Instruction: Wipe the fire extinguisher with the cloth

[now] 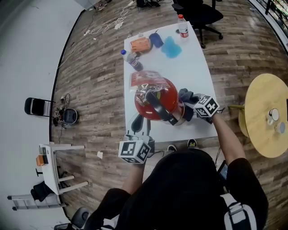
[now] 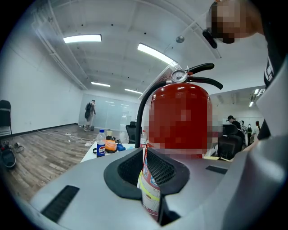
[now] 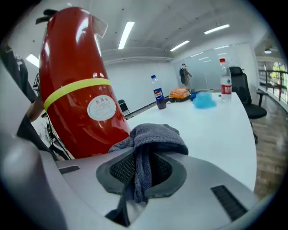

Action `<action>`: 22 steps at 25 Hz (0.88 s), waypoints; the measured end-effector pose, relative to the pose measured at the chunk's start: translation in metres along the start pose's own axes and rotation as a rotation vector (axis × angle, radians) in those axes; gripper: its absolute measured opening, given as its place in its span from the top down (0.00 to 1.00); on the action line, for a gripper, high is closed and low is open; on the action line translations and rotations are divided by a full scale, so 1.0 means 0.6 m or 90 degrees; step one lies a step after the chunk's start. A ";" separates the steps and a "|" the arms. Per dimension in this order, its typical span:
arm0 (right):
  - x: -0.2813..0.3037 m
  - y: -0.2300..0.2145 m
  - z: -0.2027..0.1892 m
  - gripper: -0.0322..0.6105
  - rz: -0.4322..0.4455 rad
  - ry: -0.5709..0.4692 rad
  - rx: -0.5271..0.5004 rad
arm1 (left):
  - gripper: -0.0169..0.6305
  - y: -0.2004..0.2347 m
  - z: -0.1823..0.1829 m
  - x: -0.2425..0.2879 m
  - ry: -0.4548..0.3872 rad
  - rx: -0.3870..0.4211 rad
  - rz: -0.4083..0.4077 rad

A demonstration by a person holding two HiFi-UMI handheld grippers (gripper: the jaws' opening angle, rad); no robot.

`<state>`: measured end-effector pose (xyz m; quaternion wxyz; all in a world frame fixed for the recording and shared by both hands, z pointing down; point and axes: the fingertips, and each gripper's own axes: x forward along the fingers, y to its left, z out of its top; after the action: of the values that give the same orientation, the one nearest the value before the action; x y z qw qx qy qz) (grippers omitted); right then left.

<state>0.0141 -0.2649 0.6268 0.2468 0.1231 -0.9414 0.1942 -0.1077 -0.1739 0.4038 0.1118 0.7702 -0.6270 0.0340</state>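
Note:
A red fire extinguisher (image 1: 155, 102) with a black handle and hose stands near the front of the white table (image 1: 198, 67). In the left gripper view it rises just beyond the jaws as a red cylinder (image 2: 180, 121) with a gauge on top. My left gripper (image 1: 137, 122) is shut on a printed tag (image 2: 150, 186) that hangs at the extinguisher's side. My right gripper (image 1: 192, 104) is shut on a grey cloth (image 3: 153, 137), which bunches over the jaws. That cloth (image 1: 185, 95) sits right beside the extinguisher's lower body (image 3: 78, 99), which bears a yellow band.
At the table's far end are a cola bottle (image 1: 128, 57), an orange packet (image 1: 140, 44), a blue cloth (image 1: 171, 46) and a red-capped water bottle (image 1: 182, 26). A black office chair (image 1: 198, 11) stands beyond. A round wooden table (image 1: 265, 114) is at the right.

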 end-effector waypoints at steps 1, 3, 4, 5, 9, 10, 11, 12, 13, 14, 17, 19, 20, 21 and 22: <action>-0.001 0.002 -0.018 0.84 0.000 0.002 0.016 | 0.90 0.000 -0.001 0.000 0.002 0.001 0.000; -0.006 0.010 -0.043 0.84 -0.006 0.009 0.021 | 0.90 0.001 -0.001 0.002 0.003 0.001 -0.001; -0.009 0.016 -0.052 0.84 -0.012 0.010 0.021 | 0.91 0.002 -0.002 0.002 0.003 0.001 0.000; -0.013 0.023 -0.060 0.84 -0.015 0.008 0.026 | 0.91 0.003 -0.002 0.003 0.003 0.000 0.000; -0.017 0.065 -0.105 0.84 -0.010 0.035 0.029 | 0.91 0.006 -0.004 0.007 0.002 -0.008 0.001; -0.017 0.077 -0.114 0.84 -0.010 0.046 0.019 | 0.91 0.006 -0.004 0.007 0.002 -0.009 0.000; -0.017 0.087 -0.120 0.84 -0.011 0.052 0.013 | 0.92 0.006 -0.004 0.007 0.002 -0.010 0.000; -0.018 0.094 -0.124 0.84 -0.012 0.055 0.014 | 0.92 0.006 -0.004 0.007 0.002 -0.010 -0.001; -0.017 0.097 -0.127 0.84 -0.014 0.054 0.017 | 0.92 0.006 -0.004 0.008 0.001 -0.009 -0.002; -0.016 0.096 -0.130 0.84 -0.018 0.054 0.016 | 0.92 0.005 -0.004 0.007 0.002 -0.008 -0.003; -0.010 0.081 -0.134 0.84 -0.017 0.098 -0.036 | 0.92 0.004 -0.006 0.006 0.004 -0.007 -0.005; -0.003 0.054 -0.120 0.84 -0.015 0.127 -0.076 | 0.92 0.004 -0.005 0.006 0.004 -0.008 -0.004; 0.003 0.036 -0.108 0.84 -0.021 0.134 -0.087 | 0.92 0.004 -0.004 0.005 0.004 -0.007 -0.003; 0.010 0.021 -0.097 0.84 -0.025 0.141 -0.092 | 0.92 0.003 -0.003 0.004 0.005 -0.007 -0.002; 0.016 0.010 -0.089 0.84 -0.024 0.153 -0.096 | 0.92 0.001 -0.002 0.002 0.006 -0.008 -0.001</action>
<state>0.0261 -0.2379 0.6731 0.3702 0.0977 -0.9144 0.1313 -0.1079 -0.1749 0.4054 0.1195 0.7698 -0.6261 0.0334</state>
